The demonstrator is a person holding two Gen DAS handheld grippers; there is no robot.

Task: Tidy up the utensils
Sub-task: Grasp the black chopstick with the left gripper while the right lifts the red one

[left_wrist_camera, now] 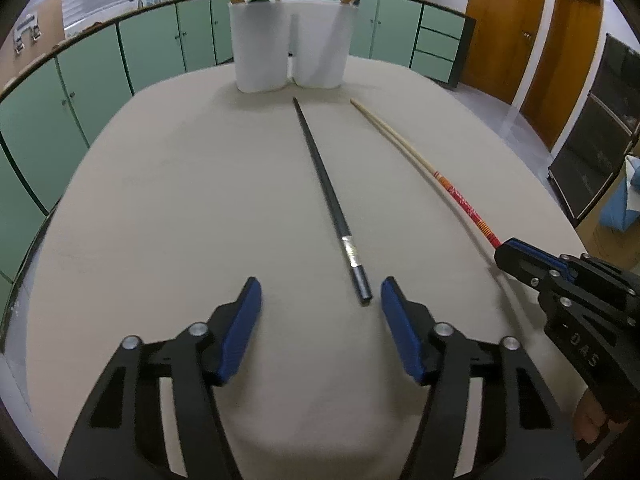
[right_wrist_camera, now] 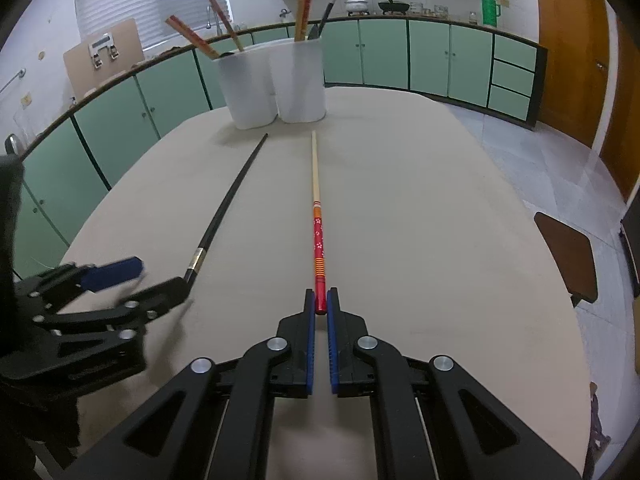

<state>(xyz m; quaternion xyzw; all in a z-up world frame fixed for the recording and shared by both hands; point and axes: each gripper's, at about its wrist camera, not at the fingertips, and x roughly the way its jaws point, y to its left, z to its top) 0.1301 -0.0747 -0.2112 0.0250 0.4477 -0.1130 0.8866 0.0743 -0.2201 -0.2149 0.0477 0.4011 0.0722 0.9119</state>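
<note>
Two white holders (right_wrist_camera: 276,80) standing side by side at the worktop's (right_wrist_camera: 420,220) far end, touching; red-and-wood chopsticks (right_wrist_camera: 192,36) leaning in the left one, one wooden stick and a dark utensil (right_wrist_camera: 330,2) in the right. "DAS" embossed on the right gripper (left_wrist_camera: 506,258) body.

Right jaws clamped on the red end of a red-patterned chopstick (right_wrist_camera: 318,236). Left gripper (left_wrist_camera: 320,304) jaws half open, nothing gripped, straddling the black chopstick's (left_wrist_camera: 326,196) near end, flat on the worktop.
</note>
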